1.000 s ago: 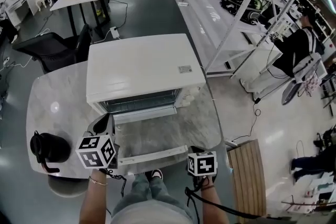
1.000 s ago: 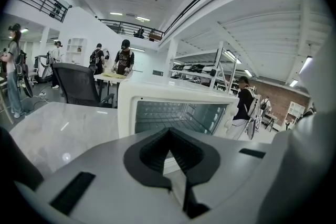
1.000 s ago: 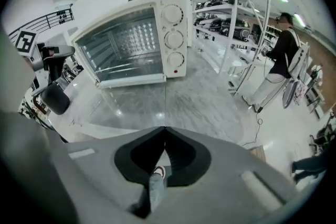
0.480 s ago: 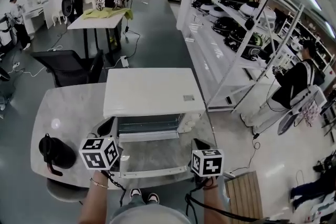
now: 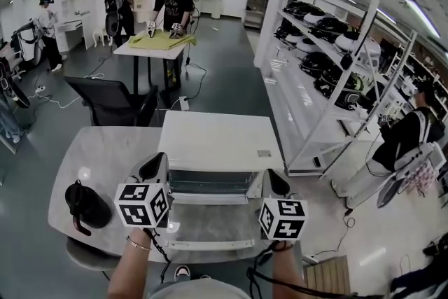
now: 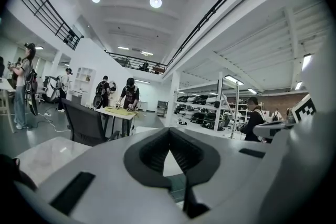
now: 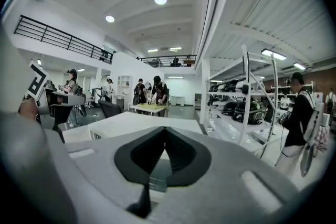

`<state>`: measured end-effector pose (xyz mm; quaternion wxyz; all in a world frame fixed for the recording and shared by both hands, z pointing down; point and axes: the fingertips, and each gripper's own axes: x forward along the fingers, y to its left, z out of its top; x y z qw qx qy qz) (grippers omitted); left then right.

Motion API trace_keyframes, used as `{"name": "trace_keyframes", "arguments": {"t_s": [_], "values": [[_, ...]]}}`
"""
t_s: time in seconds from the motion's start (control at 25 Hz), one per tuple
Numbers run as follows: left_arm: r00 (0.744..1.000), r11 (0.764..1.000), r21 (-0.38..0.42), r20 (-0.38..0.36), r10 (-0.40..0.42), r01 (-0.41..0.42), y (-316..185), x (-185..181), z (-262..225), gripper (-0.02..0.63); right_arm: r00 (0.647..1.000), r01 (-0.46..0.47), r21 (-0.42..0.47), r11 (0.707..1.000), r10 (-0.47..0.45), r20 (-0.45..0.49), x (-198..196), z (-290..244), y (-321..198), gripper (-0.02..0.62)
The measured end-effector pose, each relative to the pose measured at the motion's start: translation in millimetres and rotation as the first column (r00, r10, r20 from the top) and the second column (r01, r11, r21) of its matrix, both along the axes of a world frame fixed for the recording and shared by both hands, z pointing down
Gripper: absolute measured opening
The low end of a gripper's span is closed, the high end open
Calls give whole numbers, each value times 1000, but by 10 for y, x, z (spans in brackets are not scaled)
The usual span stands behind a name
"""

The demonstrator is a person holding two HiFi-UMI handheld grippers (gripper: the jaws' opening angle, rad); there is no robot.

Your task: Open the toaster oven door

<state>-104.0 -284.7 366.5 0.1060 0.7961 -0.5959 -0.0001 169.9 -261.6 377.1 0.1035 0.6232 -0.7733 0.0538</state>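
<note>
Two claws, the left claw (image 5: 155,166) and the right claw (image 5: 273,182), are shown with jaws pressed together and nothing held between them. Compared with a second earlier, both are raised from the front edge of the door (image 5: 206,226) and are pointed nearly level across the toaster oven (image 5: 220,142), which is seen at the frame's centre on the marble surface (image 5: 98,157). The door is left lying flat, fully lowered, at lower centre; the opening is therefore judged complete.
</note>
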Motion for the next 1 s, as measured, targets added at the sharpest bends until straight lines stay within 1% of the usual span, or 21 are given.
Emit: {"name": "trace_keyframes", "arguments": {"t_s": [0.08,0.2,0.4,0.76,1.0], "values": [[1000,1000,12,2,-7,7,6,-18,-41,5,1000,4,52,999,-4,-1,-61,-99,-19,6],[1000,1000,23,13,-12,12,19,0,-99,5,1000,9,79,997,-9,3,-102,-144,-18,6],[1000,1000,27,30,-3,3,38,22,-74,5,1000,0,74,997,-1,9,-122,-59,-3,6],[999,1000,13,36,8,-9,39,25,-45,5,1000,-24,43,999,24,0,-76,-28,23,5],[999,1000,6,38,17,-17,27,13,-59,5,999,-32,42,999,32,-3,-90,-71,22,5]]}}
